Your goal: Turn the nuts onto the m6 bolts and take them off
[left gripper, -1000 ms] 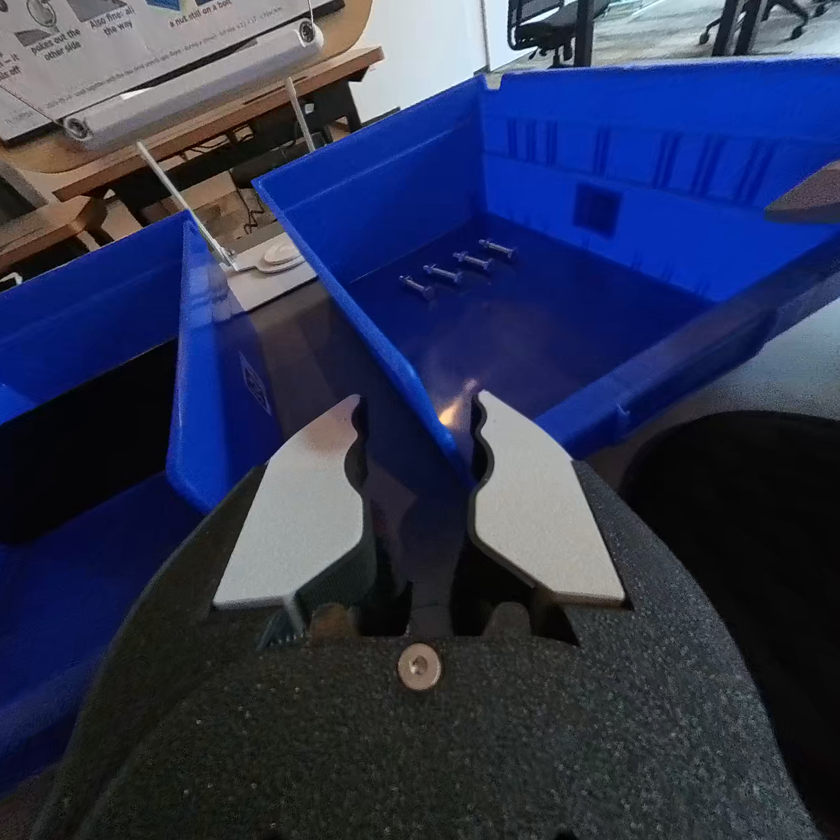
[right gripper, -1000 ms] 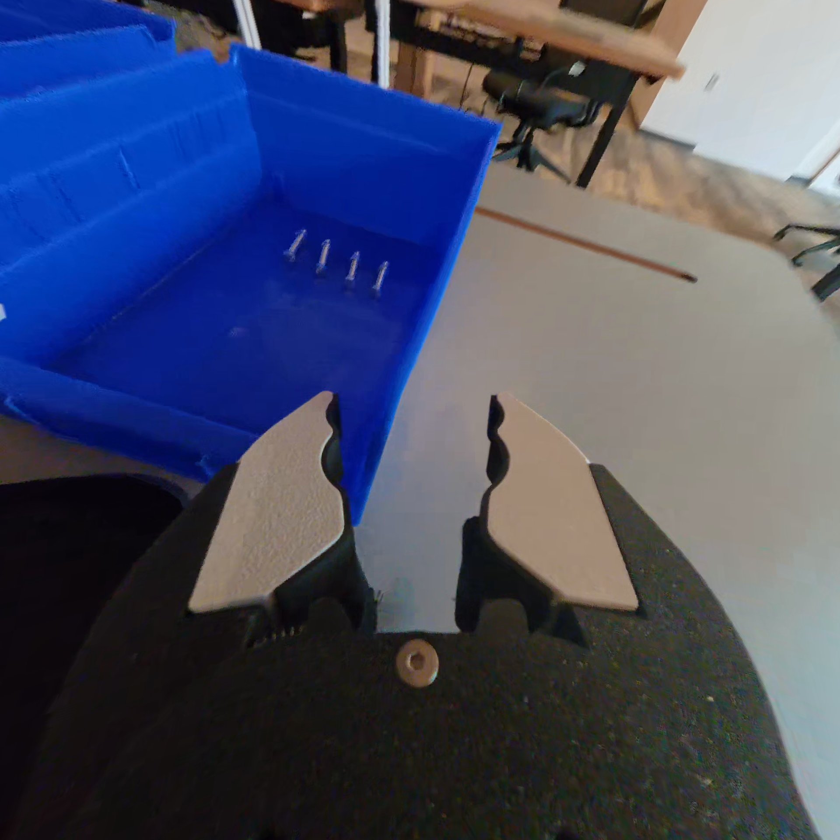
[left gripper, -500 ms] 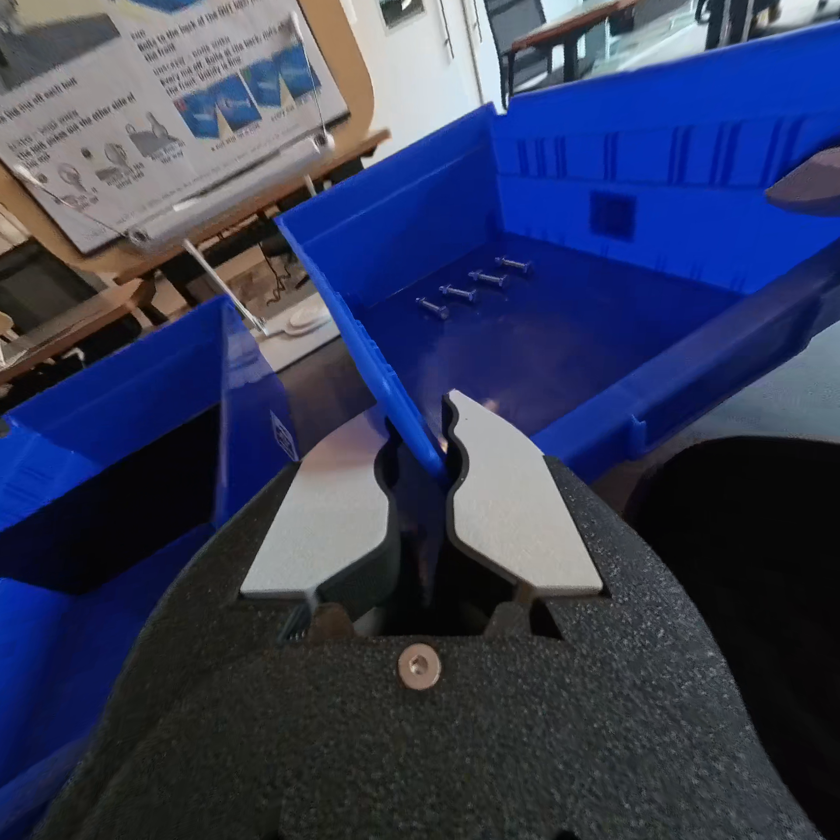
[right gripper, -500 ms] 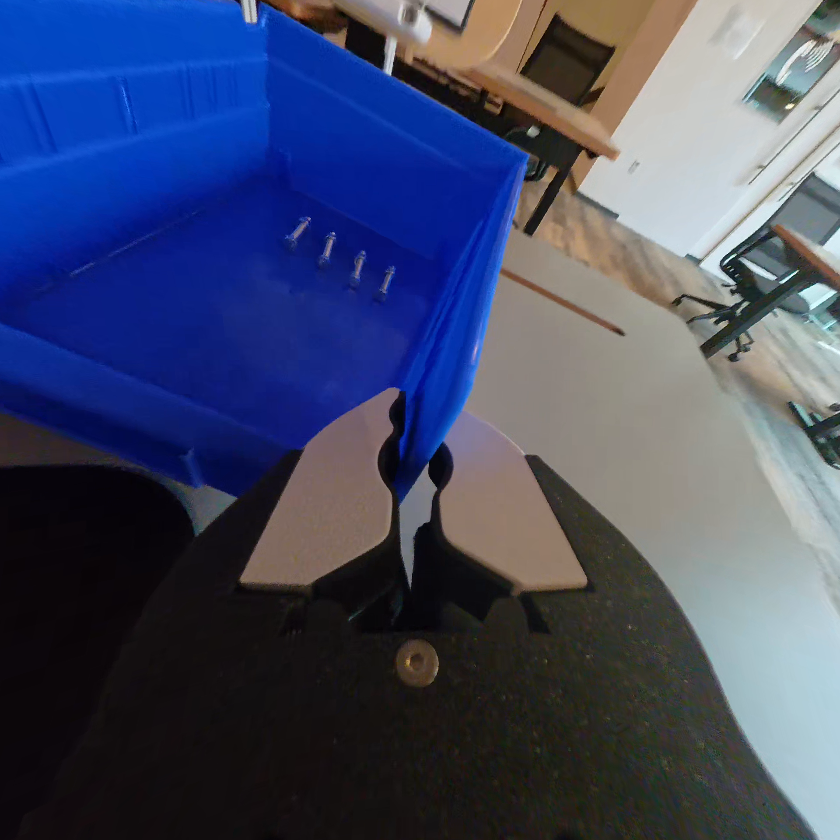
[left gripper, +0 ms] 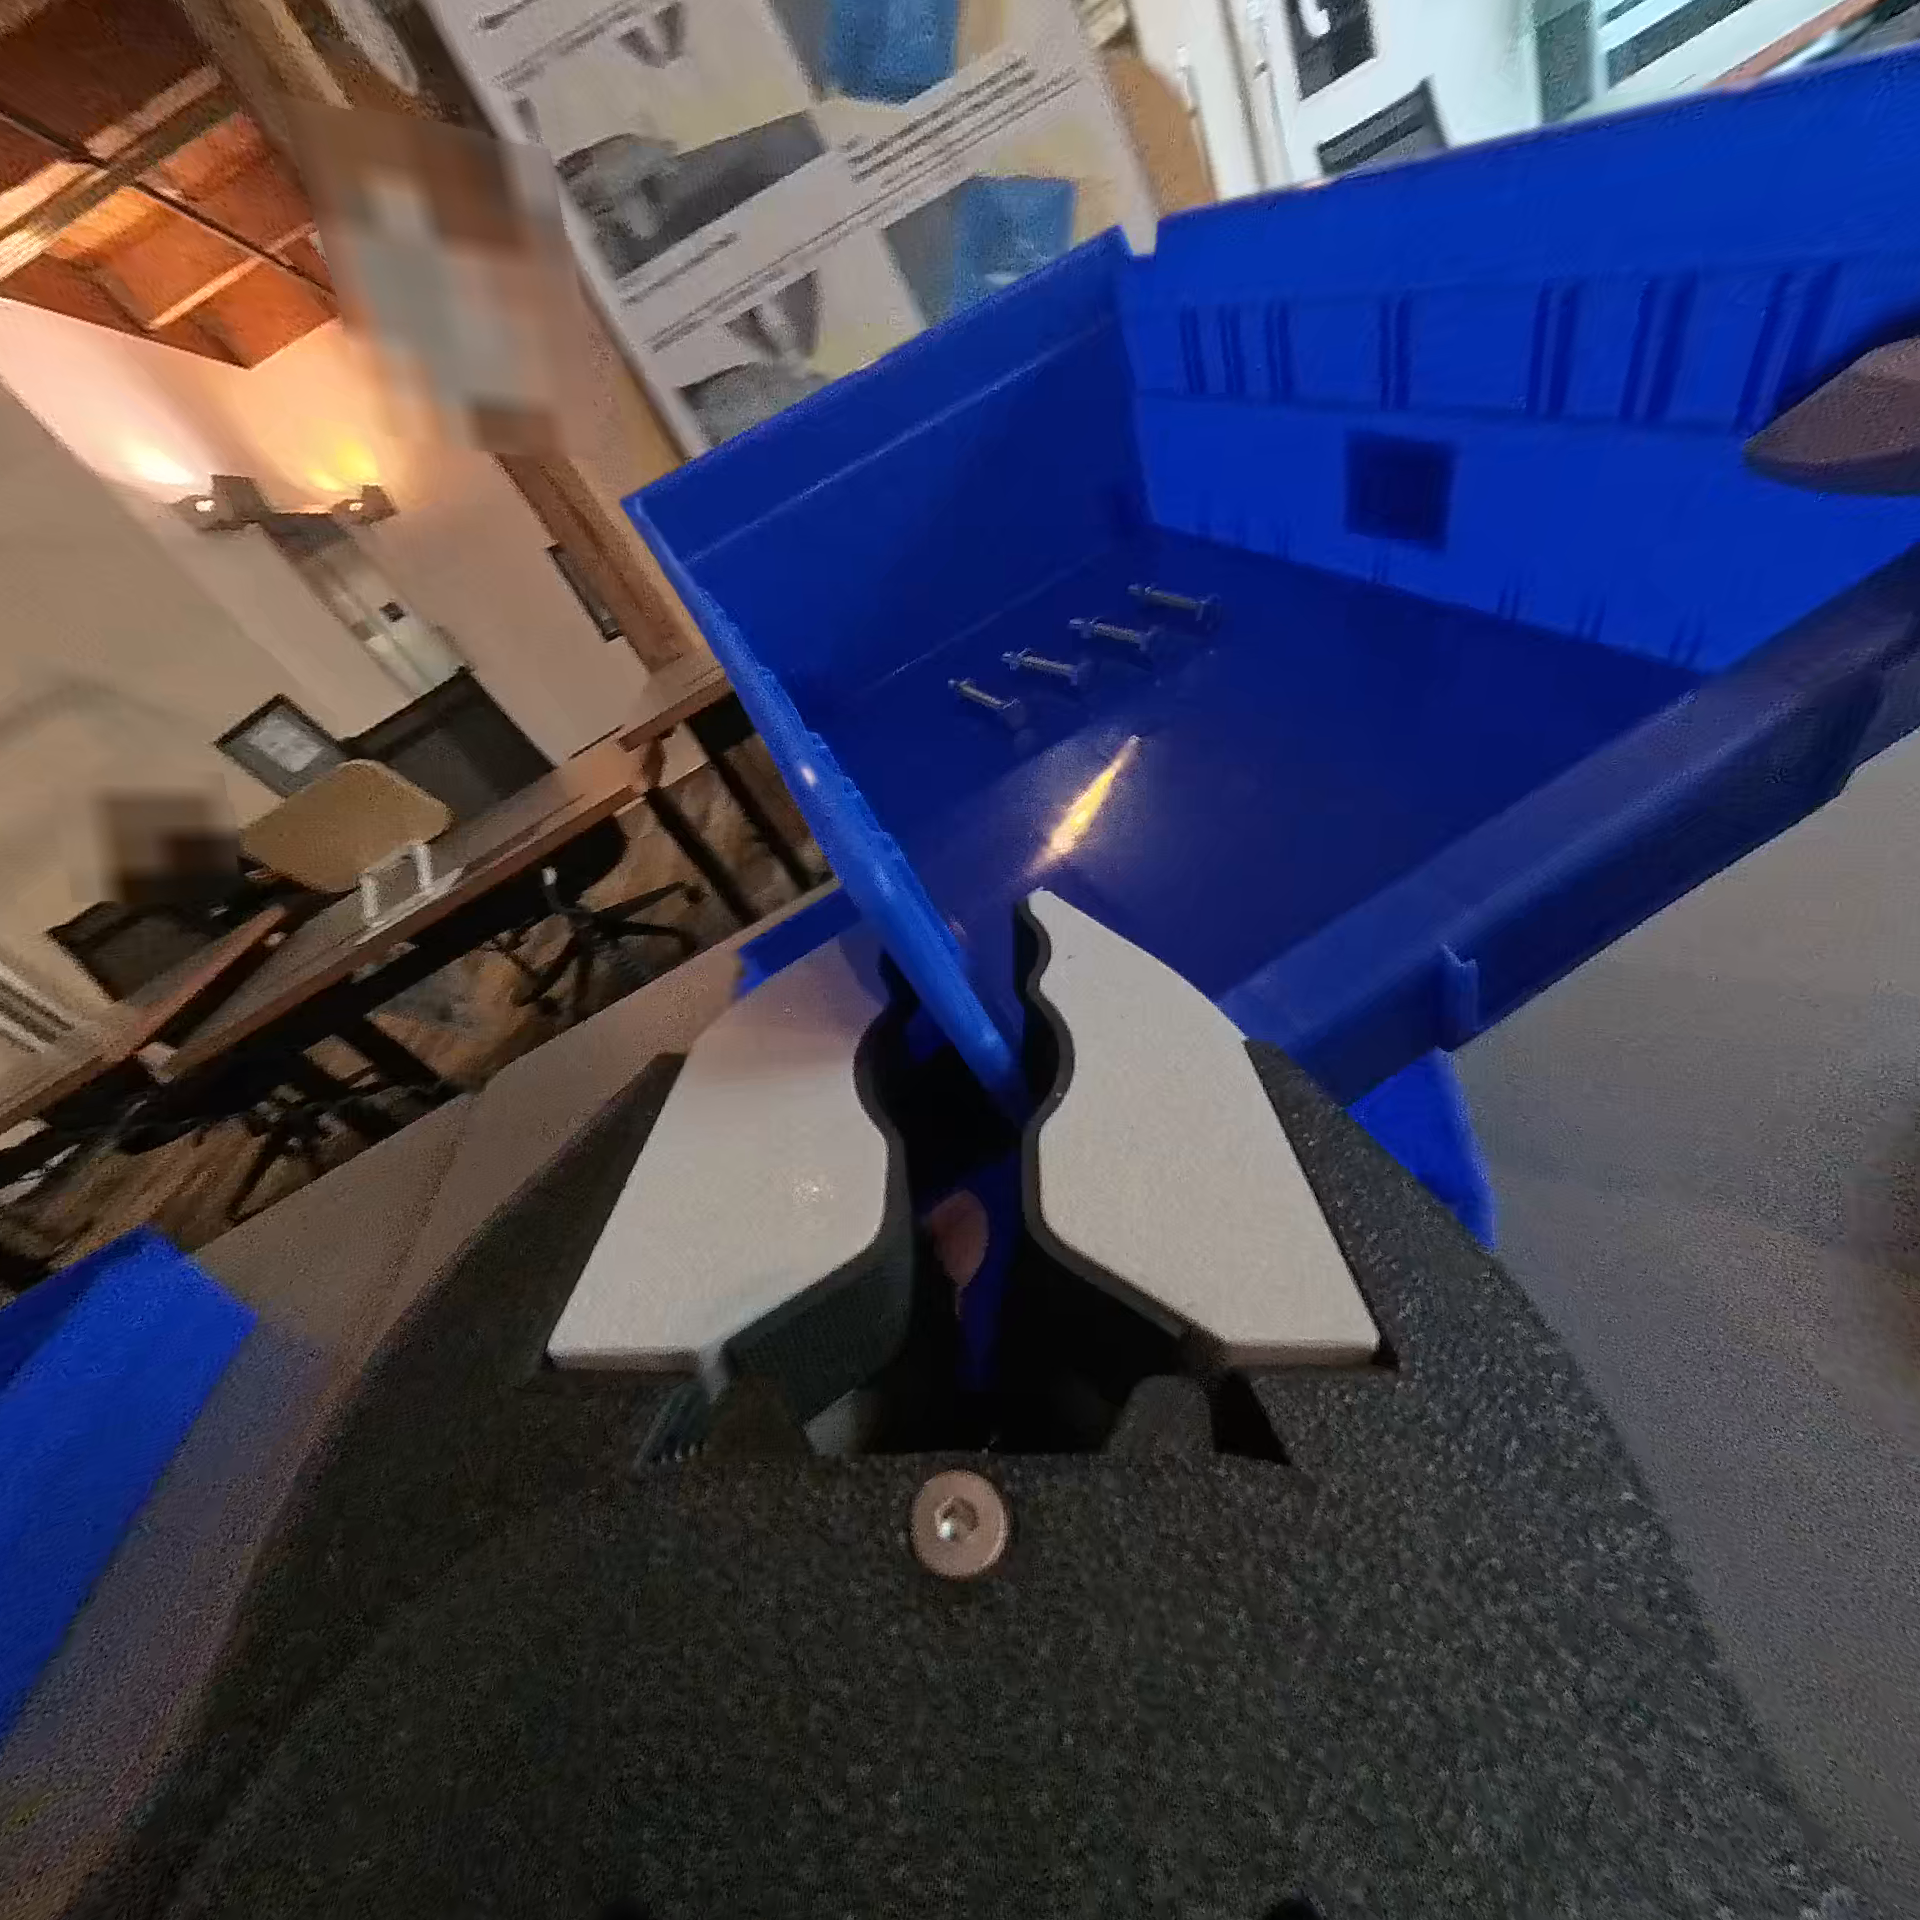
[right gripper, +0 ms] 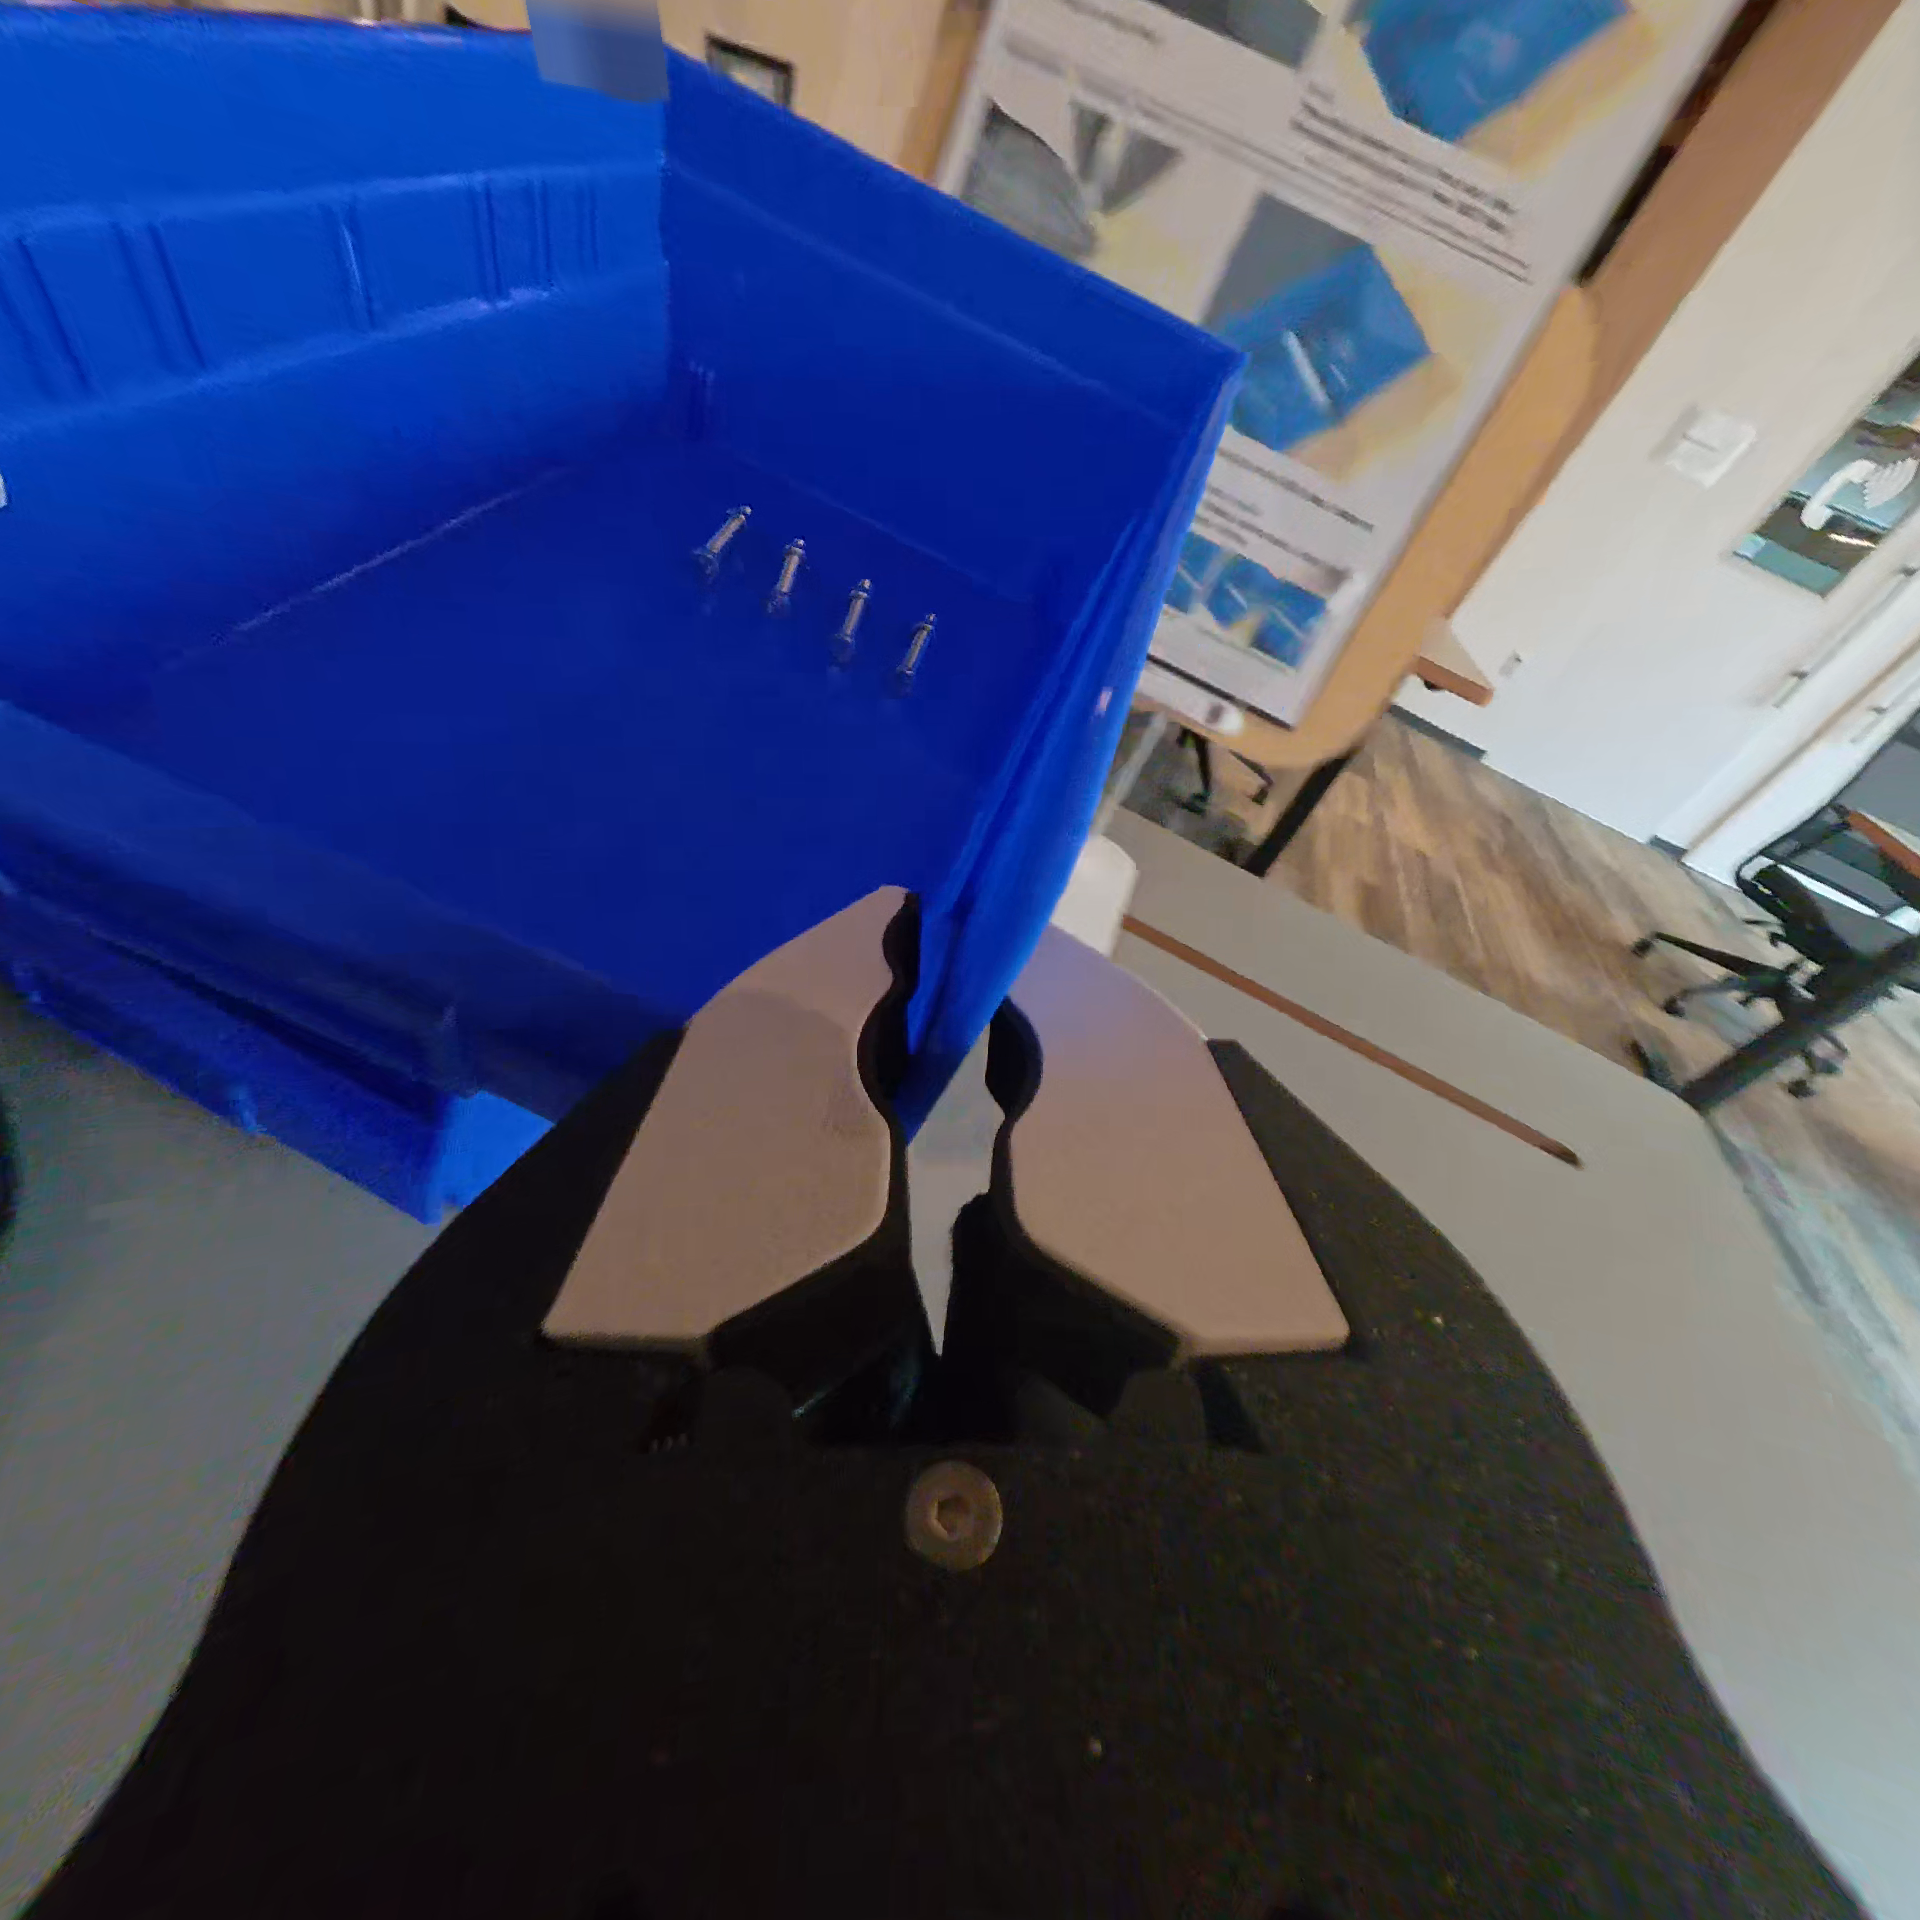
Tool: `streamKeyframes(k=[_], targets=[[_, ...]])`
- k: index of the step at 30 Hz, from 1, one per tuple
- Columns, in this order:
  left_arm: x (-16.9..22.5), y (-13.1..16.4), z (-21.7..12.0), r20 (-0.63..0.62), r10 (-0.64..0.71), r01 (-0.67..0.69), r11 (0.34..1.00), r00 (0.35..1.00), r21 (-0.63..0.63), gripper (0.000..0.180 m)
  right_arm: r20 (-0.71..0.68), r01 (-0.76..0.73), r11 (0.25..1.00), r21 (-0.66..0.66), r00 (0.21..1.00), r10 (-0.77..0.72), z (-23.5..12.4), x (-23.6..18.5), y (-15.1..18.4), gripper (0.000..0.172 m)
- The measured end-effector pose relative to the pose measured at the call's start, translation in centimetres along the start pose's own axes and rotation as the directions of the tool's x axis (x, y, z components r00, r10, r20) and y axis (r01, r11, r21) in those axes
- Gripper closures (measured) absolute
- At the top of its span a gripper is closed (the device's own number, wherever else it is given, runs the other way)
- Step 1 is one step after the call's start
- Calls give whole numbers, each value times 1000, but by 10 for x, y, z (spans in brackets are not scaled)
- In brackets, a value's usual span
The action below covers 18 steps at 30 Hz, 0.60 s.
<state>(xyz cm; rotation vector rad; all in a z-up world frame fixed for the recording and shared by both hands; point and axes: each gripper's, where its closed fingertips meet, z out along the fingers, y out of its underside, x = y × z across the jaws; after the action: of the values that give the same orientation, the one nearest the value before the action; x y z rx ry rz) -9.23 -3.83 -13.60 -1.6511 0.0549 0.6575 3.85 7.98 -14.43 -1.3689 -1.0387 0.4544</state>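
A blue plastic bin (left gripper: 1351, 831) is lifted and tilted off the grey table. My left gripper (left gripper: 961, 1039) is shut on the bin's left side wall (left gripper: 894, 914). My right gripper (right gripper: 945, 1029) is shut on the bin's right side wall (right gripper: 1039, 831). Several silver bolts (left gripper: 1081, 649) lie in a row on the bin floor near the back; they also show in the right wrist view (right gripper: 821, 597). The tip of the right gripper (left gripper: 1849, 426) shows at the far right edge of the left wrist view.
A second blue bin (left gripper: 94, 1403) sits low at the left. The grey table (right gripper: 1558, 1299) stretches to the right. An instruction poster on a stand (right gripper: 1299, 312) stands behind the bin. Desks and office chairs (left gripper: 416, 883) fill the room behind. The gap from one gripper's tips to the other's is roughly 20 centimetres.
Both grippers went from open around the bin's side walls to shut on them. The bin has since been lifted and tilted, and the bolts stayed in their row.
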Motion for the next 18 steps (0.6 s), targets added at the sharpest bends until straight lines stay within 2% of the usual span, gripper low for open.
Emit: streamKeyframes(k=[11, 18], targets=[[-181, 88, -91, 237, 74, -42, 990, 969, -138, 164, 263, -22, 991, 129, 965, -13, 76, -203, -74, 160], [-252, 142, -148, 362, 104, -17, 972, 926, -235, 165, 402, -32, 990, 135, 915, -25, 104, -308, -95, 161]])
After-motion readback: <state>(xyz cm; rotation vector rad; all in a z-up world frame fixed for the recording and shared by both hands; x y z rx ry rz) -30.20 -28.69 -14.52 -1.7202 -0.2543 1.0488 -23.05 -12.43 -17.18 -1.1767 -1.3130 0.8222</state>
